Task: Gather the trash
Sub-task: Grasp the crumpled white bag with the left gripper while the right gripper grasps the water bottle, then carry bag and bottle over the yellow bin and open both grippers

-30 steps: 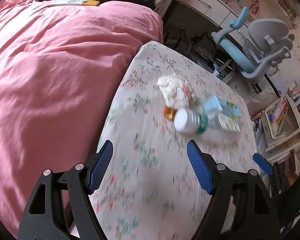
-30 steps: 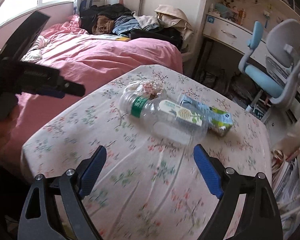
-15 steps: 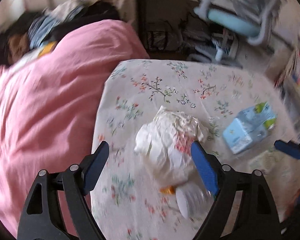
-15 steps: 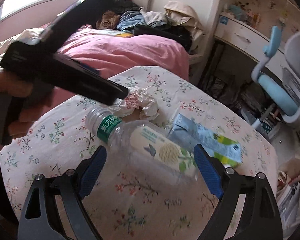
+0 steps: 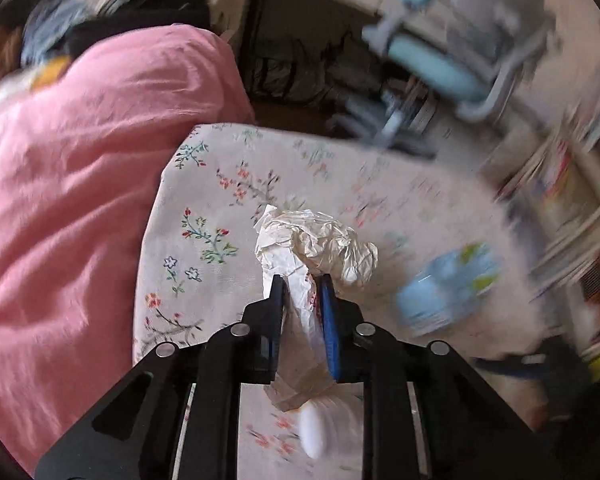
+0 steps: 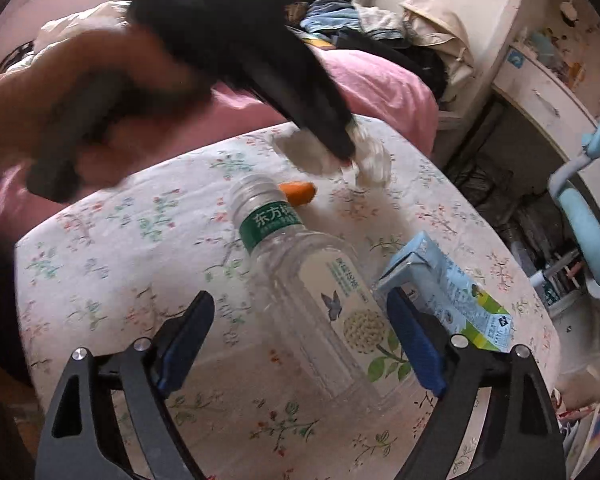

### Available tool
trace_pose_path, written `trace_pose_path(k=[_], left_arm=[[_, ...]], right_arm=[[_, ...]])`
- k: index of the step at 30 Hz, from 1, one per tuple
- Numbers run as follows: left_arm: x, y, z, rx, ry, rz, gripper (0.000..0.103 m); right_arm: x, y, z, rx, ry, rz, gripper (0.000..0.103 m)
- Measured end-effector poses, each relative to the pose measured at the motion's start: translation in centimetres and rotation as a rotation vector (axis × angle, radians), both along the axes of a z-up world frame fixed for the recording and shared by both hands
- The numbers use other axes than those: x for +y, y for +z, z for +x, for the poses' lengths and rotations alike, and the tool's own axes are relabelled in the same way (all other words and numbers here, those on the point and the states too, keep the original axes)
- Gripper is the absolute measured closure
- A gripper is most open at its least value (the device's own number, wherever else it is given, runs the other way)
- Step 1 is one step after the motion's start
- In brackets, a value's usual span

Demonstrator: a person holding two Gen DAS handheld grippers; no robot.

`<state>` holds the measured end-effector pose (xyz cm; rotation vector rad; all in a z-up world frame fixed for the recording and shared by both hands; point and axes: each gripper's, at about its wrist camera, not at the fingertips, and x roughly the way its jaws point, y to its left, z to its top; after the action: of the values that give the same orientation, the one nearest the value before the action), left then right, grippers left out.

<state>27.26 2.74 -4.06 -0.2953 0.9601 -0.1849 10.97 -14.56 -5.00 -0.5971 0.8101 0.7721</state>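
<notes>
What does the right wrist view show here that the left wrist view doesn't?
Only the right wrist view shows the clear plastic bottle lying full-length between the open right gripper fingers, its green neck label readable, and a small orange piece beyond the cap.

Only the left wrist view shows the left gripper closed on the crumpled wrapper, close up.

Both show the wrapper, the blue carton (blurred in the left view), the floral tablecloth, the pink bedding and the desk chair.
</notes>
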Motion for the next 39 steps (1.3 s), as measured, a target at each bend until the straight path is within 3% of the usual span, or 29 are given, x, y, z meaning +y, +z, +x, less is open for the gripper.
trace_pose_path(k=[4,8,10,12,17,18,19,20,30,39], left_arm=[[1.9,1.8,-1.8,-0.046,0.036,-0.137,0.085],[2.6,2.2,-3.5,-0.051,0.067,-0.185,0.085],[2.7,2.3,-4.5,-0.047,0.073,-0.182,0.085],[2.5,2.3,-5.5,-0.045,0.067,-0.175,0.085],[2.1,2.5,-7.8,-0.048,0.053,-0.144,0.084],[2.0,2.5,-8.4,-0.046,0.055,-0.143,0.084],[2.0,2.4,-8.8,-0.044,0.057,-0.144,0.084],[2.0,2.4,-9.4,-0.042,0.059,-0.145,0.084],[2.3,2.7,-14.5,-0.056,0.075,-0.15,0.084],[2.7,3.9,-19.7,-0.101,0.117,-0.121,0.084]], right_arm=[[0.3,-0.5,0.4,-0.007,-0.046,0.01,0.016],[-0.3,0.2,0.6,0.083,-0.06,0.031,0.03],[-0.7,1.0,0.4,0.121,-0.049,0.047,0.04],[-1.0,1.1,0.8,0.169,-0.038,0.052,0.04],[0.0,-1.7,0.7,0.175,-0.105,0.003,0.027],[-0.1,-2.0,0.7,0.198,-0.105,0.003,0.028],[-0.1,-2.2,0.7,0.218,-0.106,0.008,0.04],[-0.2,-2.1,0.5,0.231,-0.112,0.016,0.045],[-3.3,-0.6,-1.0,0.335,-0.279,0.202,0.048],[-6.5,0.9,-2.7,0.421,-0.392,0.433,0.048]])
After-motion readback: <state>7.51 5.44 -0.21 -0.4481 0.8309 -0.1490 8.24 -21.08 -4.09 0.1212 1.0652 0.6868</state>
